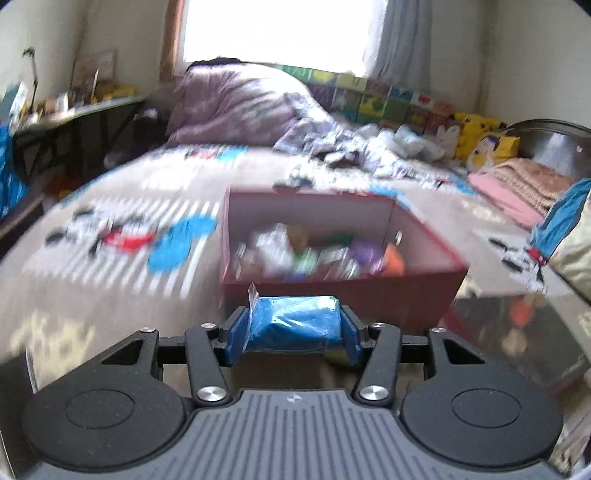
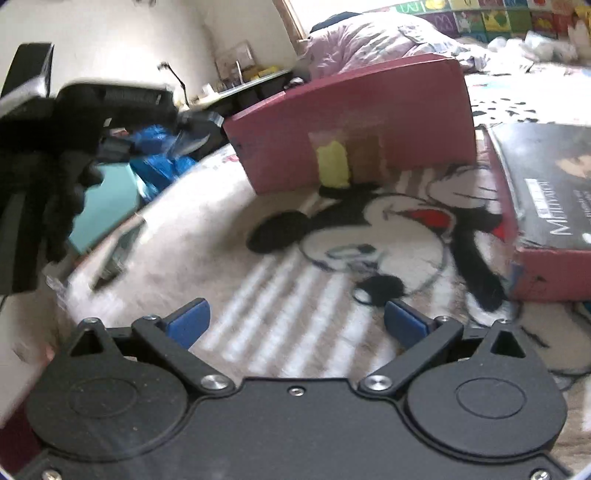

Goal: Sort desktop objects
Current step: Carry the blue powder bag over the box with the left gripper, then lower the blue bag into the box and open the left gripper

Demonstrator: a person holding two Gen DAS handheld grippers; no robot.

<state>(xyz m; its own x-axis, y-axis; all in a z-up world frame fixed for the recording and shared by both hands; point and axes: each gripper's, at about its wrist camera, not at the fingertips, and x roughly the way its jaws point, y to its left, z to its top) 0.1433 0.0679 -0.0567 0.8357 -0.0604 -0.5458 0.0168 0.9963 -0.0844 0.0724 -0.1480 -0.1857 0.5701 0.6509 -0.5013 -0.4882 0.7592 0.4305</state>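
Left tongs (image 1: 293, 328) clamped on a blue wrapped packet (image 1: 293, 325), held just in front of the open red box (image 1: 417, 299). The box sits on a bed; its contents are mixed, coloured and too blurred to identify. Cartoon-print blanket (image 1: 122, 236) covers the bed. Bright window (image 1: 280, 29) behind, purple quilt (image 1: 240, 103) heaped below it. Right tongs (image 2: 293, 325) apart, holding nothing, above the blanket (image 2: 280, 332). Red box lid (image 2: 546, 273) lies to the right.
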